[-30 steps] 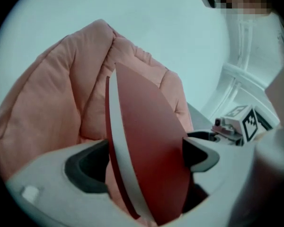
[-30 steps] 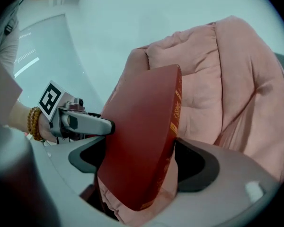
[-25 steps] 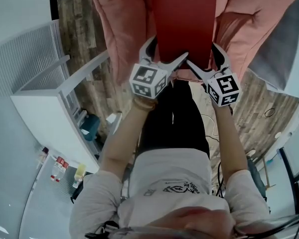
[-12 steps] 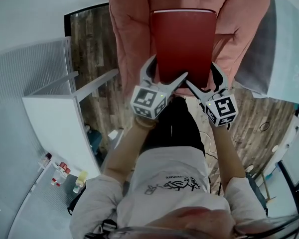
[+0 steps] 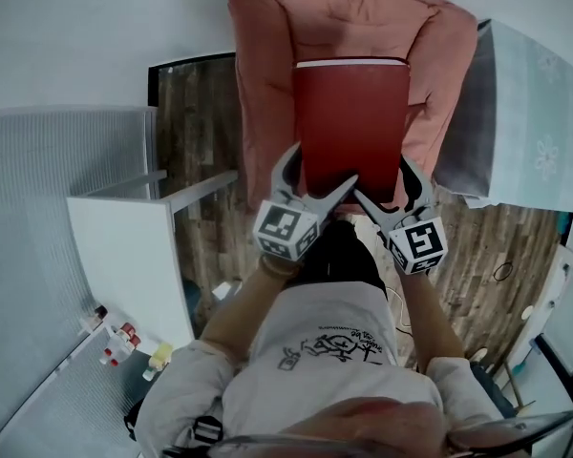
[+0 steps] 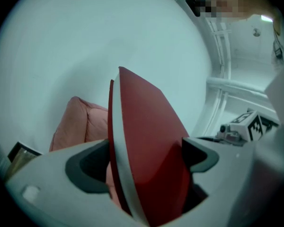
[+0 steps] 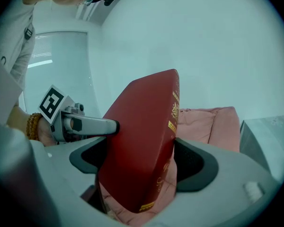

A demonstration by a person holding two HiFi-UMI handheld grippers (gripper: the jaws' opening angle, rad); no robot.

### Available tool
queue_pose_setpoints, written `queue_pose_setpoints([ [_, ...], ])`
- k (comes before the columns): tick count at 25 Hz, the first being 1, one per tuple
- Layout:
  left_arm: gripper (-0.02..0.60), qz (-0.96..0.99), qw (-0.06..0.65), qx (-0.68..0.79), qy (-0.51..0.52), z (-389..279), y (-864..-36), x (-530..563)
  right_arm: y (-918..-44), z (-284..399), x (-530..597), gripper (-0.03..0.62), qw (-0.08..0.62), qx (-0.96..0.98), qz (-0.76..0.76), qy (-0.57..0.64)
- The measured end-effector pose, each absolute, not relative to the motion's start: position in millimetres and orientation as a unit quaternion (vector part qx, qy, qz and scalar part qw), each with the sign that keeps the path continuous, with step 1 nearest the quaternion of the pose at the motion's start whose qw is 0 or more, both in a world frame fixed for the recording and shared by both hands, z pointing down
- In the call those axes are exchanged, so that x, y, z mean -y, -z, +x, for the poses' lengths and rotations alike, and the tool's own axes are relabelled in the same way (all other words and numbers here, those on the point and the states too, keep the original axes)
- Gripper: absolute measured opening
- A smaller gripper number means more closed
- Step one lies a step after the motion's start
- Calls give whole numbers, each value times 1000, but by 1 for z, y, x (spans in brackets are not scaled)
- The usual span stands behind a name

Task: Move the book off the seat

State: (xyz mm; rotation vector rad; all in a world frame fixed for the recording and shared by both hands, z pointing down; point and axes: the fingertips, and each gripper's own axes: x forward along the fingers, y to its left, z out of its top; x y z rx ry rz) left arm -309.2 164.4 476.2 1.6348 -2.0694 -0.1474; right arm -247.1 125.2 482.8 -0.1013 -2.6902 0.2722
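Salmon-pink padding covers the seat (image 5: 267,93) at 12 o'clock in the head view, a deep cushioned chair on a dark wood-plank floor (image 5: 196,122). Pale walls close the room in. A white cabinet (image 5: 124,246) stands at 9 o'clock, a pale cloth with a flower print (image 5: 535,122) lies at 2 o'clock, and a few small bottles (image 5: 115,337) sit at 8 o'clock.

Both bare forearms reach straight forward from the chest towards 12 o'clock, with a bead bracelet (image 5: 277,267) on the left wrist. The left gripper (image 5: 317,172) is clamped on the near left corner of the red book (image 5: 351,113), with the white page edge running between its dark pads. The right gripper (image 5: 384,181) is clamped on the near right corner, at the spine. The book hangs between them over the seat, whose cushion shows behind and below it in both gripper views.

Gold lettering runs down the spine, too small to read. The dark print on the person's shirt (image 5: 329,342) is also illegible.
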Motion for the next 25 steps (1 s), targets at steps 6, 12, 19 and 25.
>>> queue_pose_setpoints([
  [6,468,605,219,763,58,-296,-417,-170,-424,-234,-132,448,189,979,-24,-76],
  [12,468,612,186,766,61,-281,-360,-184,-368,-220,-145,445,159,985,-20,-58],
  [19,468,624,150,764,65,-259,-300,-204,-309,-197,-166,439,125,992,-10,-36],
  [25,468,633,132,759,73,-250,-266,-215,-275,-186,-178,433,108,994,-1,-17],
])
